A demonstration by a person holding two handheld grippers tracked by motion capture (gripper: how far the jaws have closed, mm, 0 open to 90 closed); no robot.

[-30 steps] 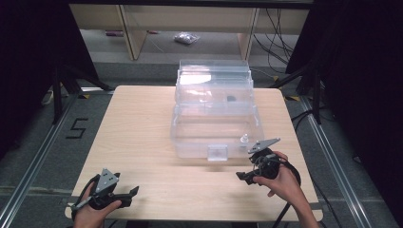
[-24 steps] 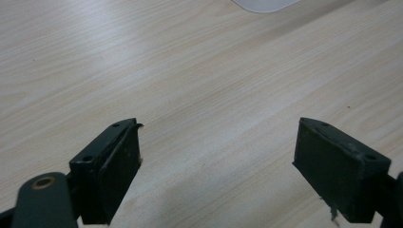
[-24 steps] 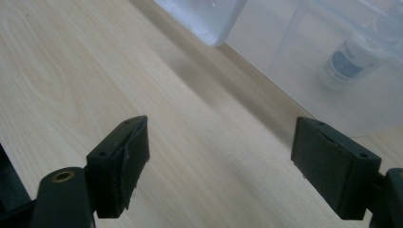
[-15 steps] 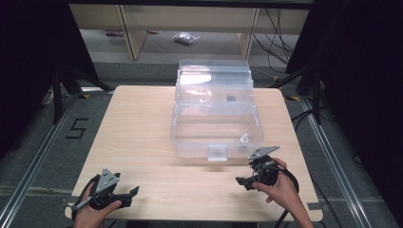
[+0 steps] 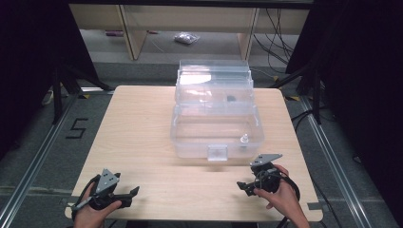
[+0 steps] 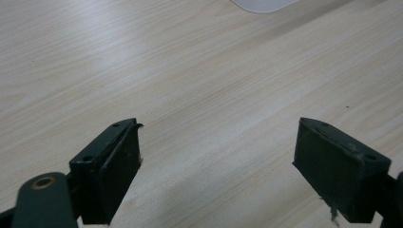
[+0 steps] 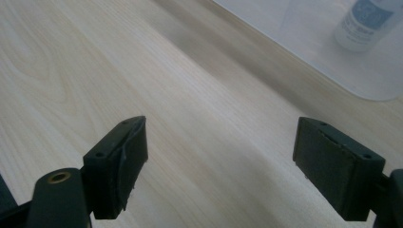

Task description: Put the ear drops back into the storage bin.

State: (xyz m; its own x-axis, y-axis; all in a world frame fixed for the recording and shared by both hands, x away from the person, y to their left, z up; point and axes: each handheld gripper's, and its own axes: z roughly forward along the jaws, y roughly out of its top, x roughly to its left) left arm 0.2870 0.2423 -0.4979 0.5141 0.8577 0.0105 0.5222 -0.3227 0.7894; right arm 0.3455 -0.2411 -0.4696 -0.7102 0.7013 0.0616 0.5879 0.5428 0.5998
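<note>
One wooden table, and sitting at its middle-back is one clear plastic box with its lid flipped up. Inside, near the front right corner, there's one small white bottle, plus a dark little thing further back I can't make out. Two grippers: the left gripper sits at the near left corner, the right gripper just in front of the box, both spread wide with nothing between them, only bare wood.

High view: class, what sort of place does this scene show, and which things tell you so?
Probably a lab or workshop set up for recording: a bare wooden table on metal floor rails, a floor marking "5", and loose cables beside plain shelving.
</note>
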